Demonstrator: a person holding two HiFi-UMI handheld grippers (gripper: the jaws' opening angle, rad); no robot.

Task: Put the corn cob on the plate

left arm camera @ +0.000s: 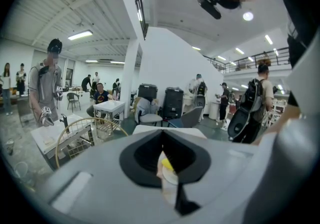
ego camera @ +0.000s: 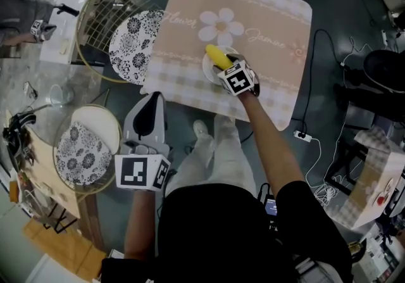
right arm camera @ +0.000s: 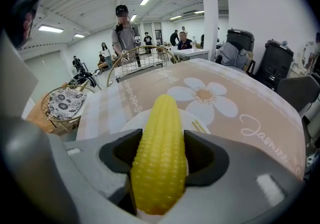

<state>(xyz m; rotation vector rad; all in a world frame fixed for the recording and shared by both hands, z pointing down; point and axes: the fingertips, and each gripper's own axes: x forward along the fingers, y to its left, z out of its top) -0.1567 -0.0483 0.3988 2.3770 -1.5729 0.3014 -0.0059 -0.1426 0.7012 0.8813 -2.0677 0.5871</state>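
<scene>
The yellow corn cob (ego camera: 217,56) (right arm camera: 159,153) lies between the jaws of my right gripper (ego camera: 223,66) (right arm camera: 159,168), which is shut on it. The cob hangs just above, or rests on, a small white plate (ego camera: 207,70) (right arm camera: 201,118) near the front edge of the flowered beige tablecloth (ego camera: 266,16); I cannot tell whether it touches. My left gripper (ego camera: 149,103) (left arm camera: 167,178) is held low beside my legs, off the table, with its jaws together and nothing in them. Through its narrow gap the corn cob (left arm camera: 167,166) shows far off.
Two round wire-framed chairs with black-and-white floral cushions (ego camera: 135,45) (ego camera: 81,152) stand left of the table. A white side table (ego camera: 69,9) is at the far left. A power strip and cable (ego camera: 302,136) lie on the floor to the right. Several people stand in the hall behind.
</scene>
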